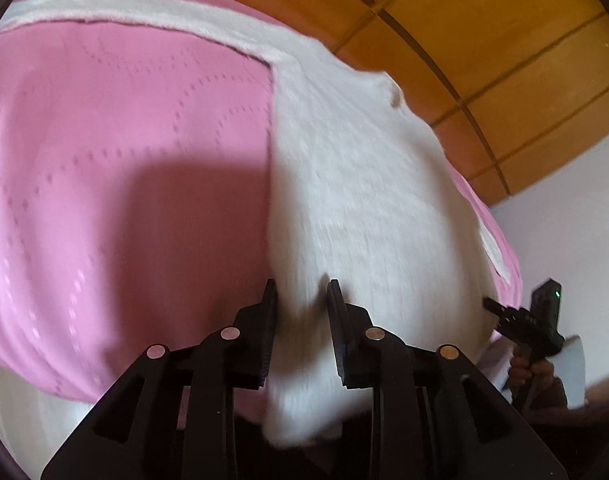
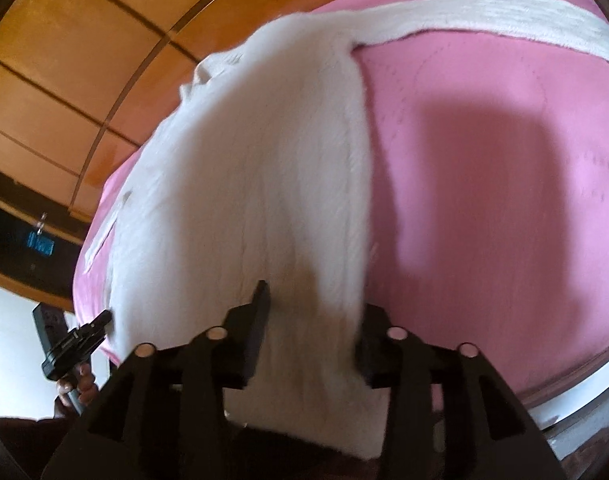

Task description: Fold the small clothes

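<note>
A pink quilted bed cover [image 1: 104, 168] fills most of both views, with orange wood panelling [image 1: 484, 52] beyond its far edge. On that cover lies the white fuzzy garment [image 1: 364, 200], body near the panelled edge, one long sleeve [image 2: 504, 16] stretched flat across the pink. The garment's near hem rises off the cover into both claws. The left claw [image 1: 302, 308] is partly open with white fabric between its fingers; the right claw [image 2: 312, 320] likewise straddles the hem, its right finger hidden by cloth.
</note>
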{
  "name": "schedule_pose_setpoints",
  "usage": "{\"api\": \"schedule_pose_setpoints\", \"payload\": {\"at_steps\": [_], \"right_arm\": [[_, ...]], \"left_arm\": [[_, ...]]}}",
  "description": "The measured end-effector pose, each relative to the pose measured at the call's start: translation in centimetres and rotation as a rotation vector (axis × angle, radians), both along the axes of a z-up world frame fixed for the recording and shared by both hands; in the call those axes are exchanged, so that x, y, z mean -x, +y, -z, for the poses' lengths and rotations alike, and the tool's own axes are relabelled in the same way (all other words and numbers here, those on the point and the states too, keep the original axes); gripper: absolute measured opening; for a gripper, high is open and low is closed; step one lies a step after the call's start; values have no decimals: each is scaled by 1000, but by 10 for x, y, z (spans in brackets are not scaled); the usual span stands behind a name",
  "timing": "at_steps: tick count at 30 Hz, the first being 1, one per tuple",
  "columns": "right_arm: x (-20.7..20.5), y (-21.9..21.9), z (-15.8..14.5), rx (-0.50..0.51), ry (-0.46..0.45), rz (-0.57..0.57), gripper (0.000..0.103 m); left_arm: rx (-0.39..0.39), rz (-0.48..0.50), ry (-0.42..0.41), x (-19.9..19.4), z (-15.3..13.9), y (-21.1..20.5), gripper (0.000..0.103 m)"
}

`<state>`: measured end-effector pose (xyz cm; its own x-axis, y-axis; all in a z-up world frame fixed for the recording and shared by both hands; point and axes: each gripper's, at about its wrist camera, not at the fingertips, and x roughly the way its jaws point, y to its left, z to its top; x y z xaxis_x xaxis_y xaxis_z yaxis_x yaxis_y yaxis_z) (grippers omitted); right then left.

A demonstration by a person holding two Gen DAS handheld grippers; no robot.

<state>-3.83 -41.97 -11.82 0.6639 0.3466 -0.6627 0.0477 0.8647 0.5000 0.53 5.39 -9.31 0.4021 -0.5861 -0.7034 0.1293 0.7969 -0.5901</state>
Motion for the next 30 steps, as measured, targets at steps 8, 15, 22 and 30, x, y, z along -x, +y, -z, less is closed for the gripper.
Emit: {"api": "schedule_pose_setpoints", "payload": {"at_steps": [8,15,22,30], "right_arm": [[18,14,0,164,17,-47,7],[13,6,9,123,44,-22,21],[21,-16,-5,105,8,64,60],[8,-103,-14,-63,-70,386,64]], "left_arm": [[-103,21,-14,13,-2,3,5],[-223,-38,-63,5,-22,1,28],[-315,-37,-276,-18,-62,-45,64],[-409,94,-282,-53,-39,-121,64]]}}
